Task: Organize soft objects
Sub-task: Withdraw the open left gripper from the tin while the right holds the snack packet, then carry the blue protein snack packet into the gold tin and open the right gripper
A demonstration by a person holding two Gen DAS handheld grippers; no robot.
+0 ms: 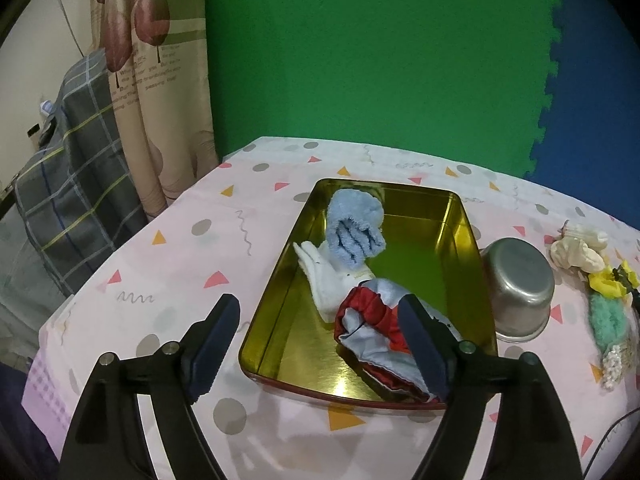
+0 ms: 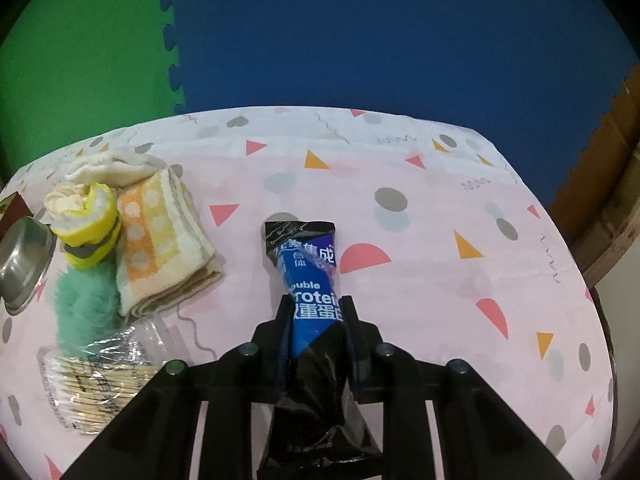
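Lying in the gold tin are a red and blue cloth, a blue towel and a white glove. The left gripper stands wide apart over the tin's near end. The right gripper is clamped on a blue snack bar reading "protein".

The left gripper points steeply downward with its jaws spread wide, nothing pressed between the pads. The right gripper also tilts downward, its jaws drawn close and clamped on a packet that runs back between the fingers
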